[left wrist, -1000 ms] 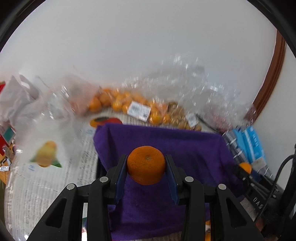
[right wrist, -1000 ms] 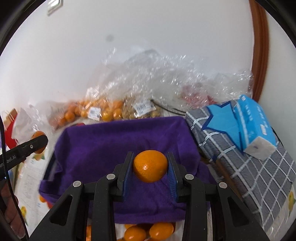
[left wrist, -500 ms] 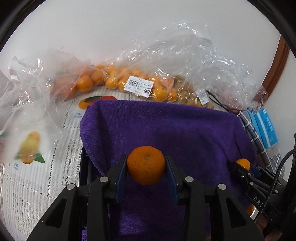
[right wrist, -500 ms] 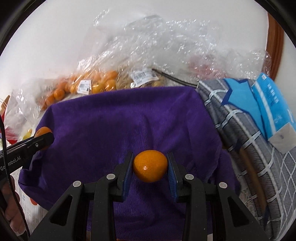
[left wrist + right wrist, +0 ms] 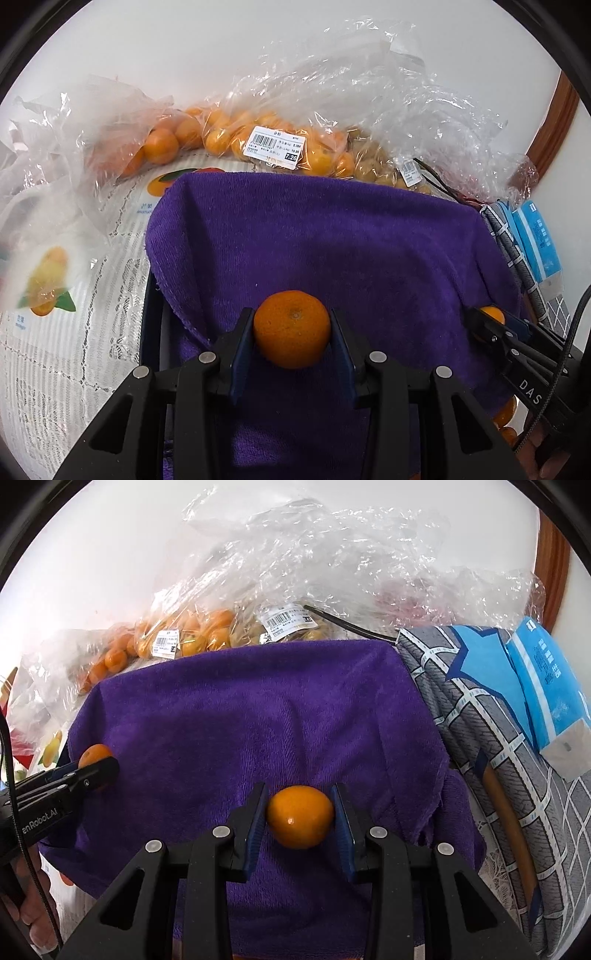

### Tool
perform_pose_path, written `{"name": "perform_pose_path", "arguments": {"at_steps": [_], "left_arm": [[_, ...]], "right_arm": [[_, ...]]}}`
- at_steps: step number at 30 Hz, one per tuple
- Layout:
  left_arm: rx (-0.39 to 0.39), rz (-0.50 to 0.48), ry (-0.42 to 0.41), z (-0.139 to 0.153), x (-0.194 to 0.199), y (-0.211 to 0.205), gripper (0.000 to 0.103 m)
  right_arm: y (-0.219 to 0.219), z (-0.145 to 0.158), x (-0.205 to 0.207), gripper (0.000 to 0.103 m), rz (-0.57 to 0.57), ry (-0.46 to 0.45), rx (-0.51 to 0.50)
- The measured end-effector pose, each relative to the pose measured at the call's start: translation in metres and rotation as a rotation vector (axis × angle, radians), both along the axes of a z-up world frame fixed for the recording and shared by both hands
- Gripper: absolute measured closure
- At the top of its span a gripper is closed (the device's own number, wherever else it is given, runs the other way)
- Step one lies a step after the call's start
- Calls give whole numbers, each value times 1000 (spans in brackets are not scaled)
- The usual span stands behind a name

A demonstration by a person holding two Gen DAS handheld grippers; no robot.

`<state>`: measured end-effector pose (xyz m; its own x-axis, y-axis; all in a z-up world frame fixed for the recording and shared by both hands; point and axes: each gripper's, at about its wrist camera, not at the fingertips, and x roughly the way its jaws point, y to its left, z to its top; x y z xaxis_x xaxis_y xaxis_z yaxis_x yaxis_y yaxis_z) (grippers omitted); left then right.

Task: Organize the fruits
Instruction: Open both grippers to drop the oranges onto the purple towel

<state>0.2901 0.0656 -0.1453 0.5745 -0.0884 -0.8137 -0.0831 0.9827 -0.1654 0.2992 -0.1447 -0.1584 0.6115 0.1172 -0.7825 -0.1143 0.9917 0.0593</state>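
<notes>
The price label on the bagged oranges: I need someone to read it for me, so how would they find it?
Start at the purple towel and look past its far edge to the clear plastic bags by the white wall. The white barcode label sits on the bag of small oranges. It is larger than the label on the brownish fruit to its right.

Price label (image 5: 275, 147) on fruit bag: "7.26". Right hand-held gripper (image 5: 491, 325): "DAS". Left hand-held gripper (image 5: 94, 766): "enRobot.AI".

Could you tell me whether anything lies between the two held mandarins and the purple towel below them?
Nothing visible does. The left gripper holds one mandarin, the right gripper another mandarin, both over bare purple towel.
</notes>
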Motion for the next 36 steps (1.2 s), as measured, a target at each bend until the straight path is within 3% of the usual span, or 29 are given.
{"name": "perform_pose_path", "arguments": {"at_steps": [4,6,9,12,20,24,31,36], "left_arm": [[1,-6,17,-2,0,-1,65],[1,-16,16,-1,0,-1,62],[7,-18,7,5,-3,-1,47],[24,-9,-14,15,-9,0,47],[-10,16,-67,50,-38,4,47],[26,33,-101,67,-60,2,47],[-90,30,-112,89,-106,5,51],[-61,35,-159,111,-148,3,51]], "right_arm": [[-1,2,-1,66,-1,0,7],[-3,5,-3,59,-5,-10,19],[-7,15,-8,48,-21,-45,28],[-9,28,-16,36,-43,-89,24],[-19,57,-59,36,-71,-193,-23],[-28,70,-87,36,-68,-195,-20],[-38,81,-140,36,-69,-165,-63],[-39,86,-180,36,-74,-169,-60]]}}
